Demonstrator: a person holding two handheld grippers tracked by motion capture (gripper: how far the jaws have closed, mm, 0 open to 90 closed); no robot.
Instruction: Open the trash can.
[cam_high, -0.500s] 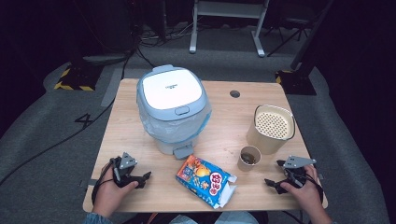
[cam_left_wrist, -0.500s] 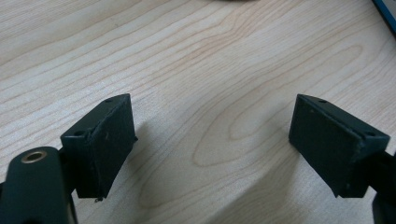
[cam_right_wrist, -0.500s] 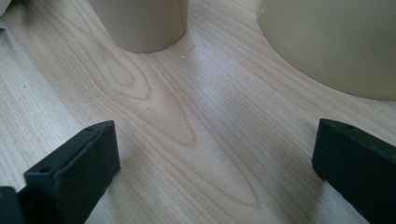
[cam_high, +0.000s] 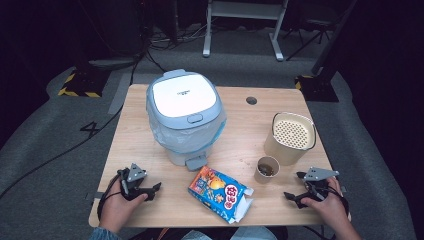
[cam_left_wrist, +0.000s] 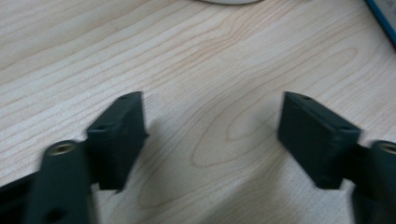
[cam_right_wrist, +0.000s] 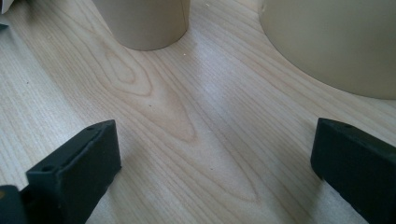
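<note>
My left gripper (cam_high: 150, 191) rests on the wooden table (cam_high: 235, 145) near its front left corner, held by a hand. In the left gripper view its jaws (cam_left_wrist: 212, 126) stand open over bare wood. My right gripper (cam_high: 294, 186) lies near the front right corner, also held by a hand. The right gripper view has its jaws (cam_right_wrist: 215, 149) open and empty, facing a small paper cup (cam_right_wrist: 144, 21) and a beige container (cam_right_wrist: 336, 42). A blue and orange snack box (cam_high: 220, 194) lies flat between the two grippers, one end flap open.
A lidded white and blue bin (cam_high: 185, 117) with a plastic liner stands mid-table, its pedal toward me. The paper cup (cam_high: 267, 169) holds something dark, beside the beige container (cam_high: 290, 137) with its perforated top. Grey floor and cables surround the table.
</note>
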